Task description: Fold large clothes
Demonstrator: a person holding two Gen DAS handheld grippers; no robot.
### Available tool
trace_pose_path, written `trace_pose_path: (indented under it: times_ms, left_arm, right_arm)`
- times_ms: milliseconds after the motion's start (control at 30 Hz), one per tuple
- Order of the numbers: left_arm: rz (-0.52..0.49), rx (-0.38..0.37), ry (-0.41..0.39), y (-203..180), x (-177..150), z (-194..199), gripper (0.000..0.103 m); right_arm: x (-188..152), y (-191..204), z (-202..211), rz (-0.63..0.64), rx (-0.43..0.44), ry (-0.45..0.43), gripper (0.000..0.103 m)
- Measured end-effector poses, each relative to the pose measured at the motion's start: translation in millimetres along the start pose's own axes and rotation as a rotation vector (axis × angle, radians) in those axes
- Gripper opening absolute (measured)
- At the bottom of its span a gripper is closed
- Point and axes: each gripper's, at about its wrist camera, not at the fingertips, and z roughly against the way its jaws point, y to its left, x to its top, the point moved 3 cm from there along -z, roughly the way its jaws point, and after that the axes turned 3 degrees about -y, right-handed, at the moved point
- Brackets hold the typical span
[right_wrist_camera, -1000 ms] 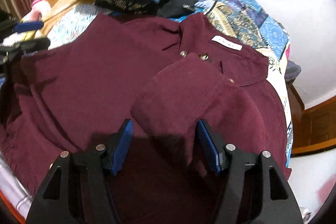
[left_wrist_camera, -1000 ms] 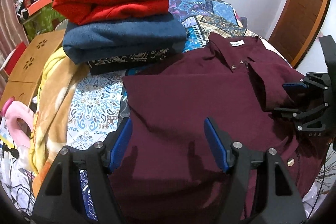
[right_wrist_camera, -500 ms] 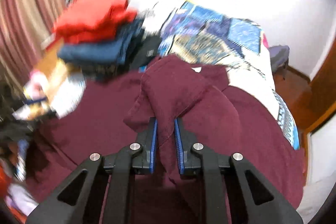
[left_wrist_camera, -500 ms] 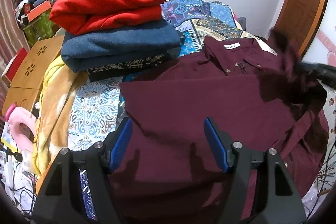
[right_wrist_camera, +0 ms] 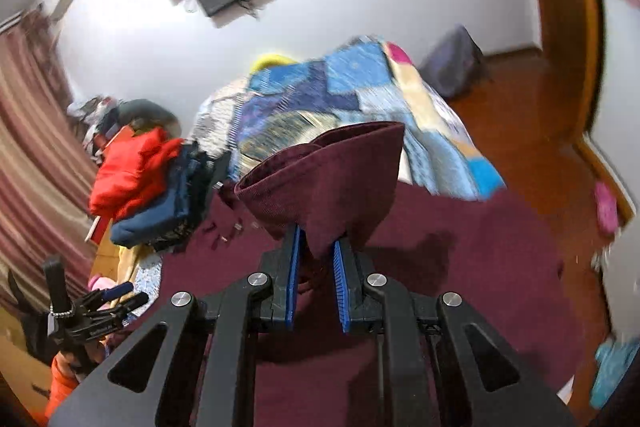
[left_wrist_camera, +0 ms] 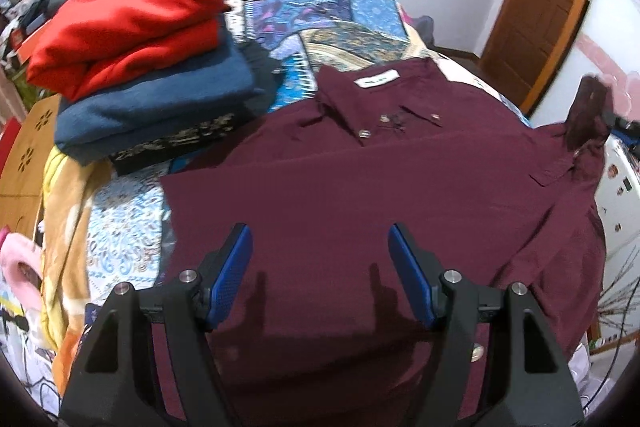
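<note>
Shirt: Our big dark red shirt (left_wrist_camera: 360, 195) lies flat on the bed (left_wrist_camera: 340, 15), collar at the far end, buttons up.
Sleeve: We hold one sleeve (right_wrist_camera: 332, 179) up in the air, off to the shirt's right side.
Done: We think the left side is tucked in, because that edge looks straight. A pile of folded clothes (left_wrist_camera: 136, 59) sits just beside the shirt, near the collar.
Left to do: We guess the sleeve must go down across the shirt. Then the bottom must fold up to the collar.
Right gripper: Our right gripper (right_wrist_camera: 316, 267) is squeezed tight on the sleeve cloth. It points a bit down and sits above the shirt.
Left gripper: Our left gripper (left_wrist_camera: 320, 267) is wide apart and holds nothing. It hangs over the shirt's near end, tipped down at it.
</note>
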Motion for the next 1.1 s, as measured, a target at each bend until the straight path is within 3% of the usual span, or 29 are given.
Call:
trace_pose_path:
  times_ms: [233,533,600,833,933,1100]
  left_arm:
    - [-0.044,-0.027,0.041,-30,-2,-12,0.069]
    - [-0.093,-0.063,0.094,-61,-8,-27,0.069]
    - [-0.116,-0.072,0.099,-71,-9,-29,0.069]
    - [-0.135,-0.107,0.108,-98,-18,-27,0.069]
    - [-0.148,-0.113,0.105,-103,-20,-24,0.069]
    - [-0.171,-0.123,0.091,-106,-15,-16,0.069]
  right_arm:
    - [-31,-35,-1,-0.065,-0.165,0.058,0.030]
    - [-36,-66,32,-0.125,-0.215,0.029,0.035]
    - [-27,-63,35,-0.129,-0.201,0.007,0.044]
    - [-5,-15,5,0.067,-0.138,0.020,0.052]
    - [-16,0,-28,0.154,-0.141,0.107,0.053]
    - [-46,-8,-54,0.230,-0.184,0.235,0.053]
